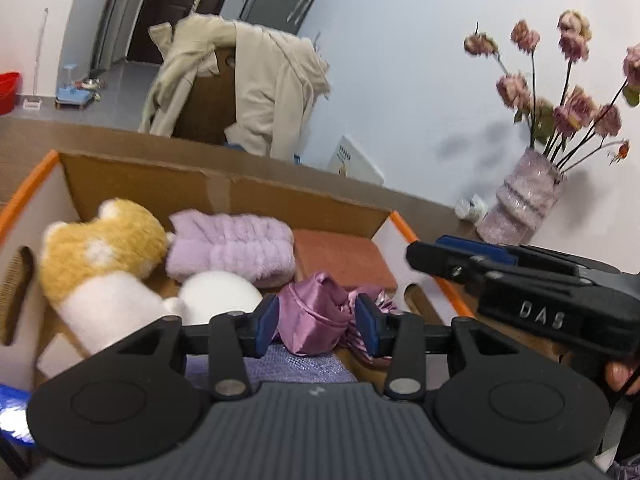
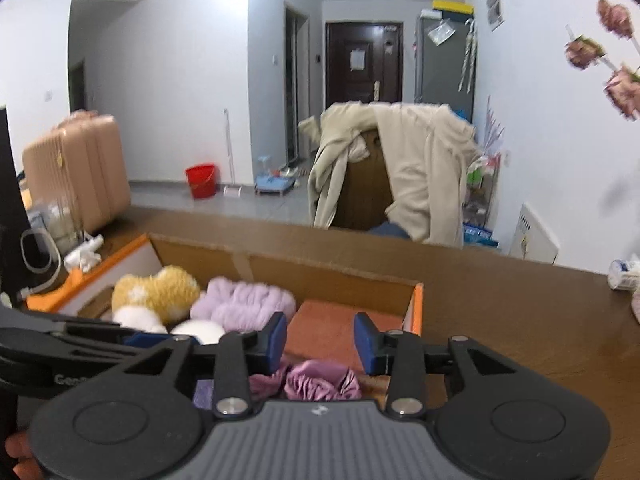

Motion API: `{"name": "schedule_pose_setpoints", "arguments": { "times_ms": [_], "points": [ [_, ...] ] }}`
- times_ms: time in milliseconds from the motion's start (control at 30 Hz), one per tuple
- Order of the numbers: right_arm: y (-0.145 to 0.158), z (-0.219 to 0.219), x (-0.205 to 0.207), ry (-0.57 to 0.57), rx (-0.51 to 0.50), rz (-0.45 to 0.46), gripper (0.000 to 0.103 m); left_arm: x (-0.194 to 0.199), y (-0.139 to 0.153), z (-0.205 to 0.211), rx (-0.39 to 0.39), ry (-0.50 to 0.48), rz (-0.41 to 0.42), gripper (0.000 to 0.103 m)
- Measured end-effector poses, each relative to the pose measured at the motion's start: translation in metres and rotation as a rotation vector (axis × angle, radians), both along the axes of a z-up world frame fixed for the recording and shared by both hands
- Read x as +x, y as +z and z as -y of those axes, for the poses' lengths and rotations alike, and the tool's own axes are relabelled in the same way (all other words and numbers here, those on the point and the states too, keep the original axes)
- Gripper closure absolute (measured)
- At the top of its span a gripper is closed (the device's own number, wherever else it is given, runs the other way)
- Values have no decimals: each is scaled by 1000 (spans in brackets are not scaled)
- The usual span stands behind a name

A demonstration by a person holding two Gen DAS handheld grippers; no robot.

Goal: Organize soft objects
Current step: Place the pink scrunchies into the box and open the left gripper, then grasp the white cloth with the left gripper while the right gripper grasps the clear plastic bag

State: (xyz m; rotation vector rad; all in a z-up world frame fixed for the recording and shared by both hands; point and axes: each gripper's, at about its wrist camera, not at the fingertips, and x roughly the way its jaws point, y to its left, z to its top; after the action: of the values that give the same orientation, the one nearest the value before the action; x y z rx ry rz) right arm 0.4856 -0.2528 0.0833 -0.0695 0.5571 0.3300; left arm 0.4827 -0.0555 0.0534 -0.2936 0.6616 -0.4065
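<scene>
An open cardboard box (image 1: 224, 190) with orange-edged flaps holds soft things: a yellow and white plush toy (image 1: 100, 256), a lilac fluffy item (image 1: 230, 250), a white round plush (image 1: 218, 296), a rust-coloured folded cloth (image 1: 340, 256) and a shiny purple satin cloth (image 1: 316, 320). My left gripper (image 1: 316, 328) is open, its blue pads either side of the satin cloth, just above it. My right gripper (image 2: 320, 338) is open and empty above the box (image 2: 320, 272), over the rust cloth (image 2: 332, 328) and the satin cloth (image 2: 320, 382). The right gripper also shows in the left wrist view (image 1: 460, 256).
The box stands on a brown table (image 2: 520, 320). A pink vase with dried roses (image 1: 520, 200) stands at the right by the wall, a crumpled white item (image 1: 472, 208) beside it. A chair draped with a beige coat (image 2: 400, 168) stands behind the table. A wooden comb (image 1: 16, 288) lies in the box's left side.
</scene>
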Motion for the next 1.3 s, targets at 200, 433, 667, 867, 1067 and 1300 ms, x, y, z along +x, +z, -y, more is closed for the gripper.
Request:
{"name": "schedule_pose_setpoints", "arguments": {
  "times_ms": [200, 433, 667, 867, 1067, 1300],
  "points": [
    [48, -3, -45, 1, 70, 139, 48, -52, 24, -28, -25, 30, 52, 53],
    [66, -25, -119, 59, 90, 180, 33, -118, 40, -65, -20, 65, 80, 50],
    [47, -31, -193, -7, 80, 152, 27, -176, 45, -81, -31, 16, 135, 38],
    [8, -38, -253, -80, 21, 89, 27, -214, 18, -85, -63, -31, 88, 37],
    [-23, -34, -286, -115, 51, 60, 25, -222, 2, -71, -21, -86, 88, 33],
    [-45, -7, -271, -196, 114, 51, 27, -203, -27, -42, 33, -128, 18, 33]
  ]
}}
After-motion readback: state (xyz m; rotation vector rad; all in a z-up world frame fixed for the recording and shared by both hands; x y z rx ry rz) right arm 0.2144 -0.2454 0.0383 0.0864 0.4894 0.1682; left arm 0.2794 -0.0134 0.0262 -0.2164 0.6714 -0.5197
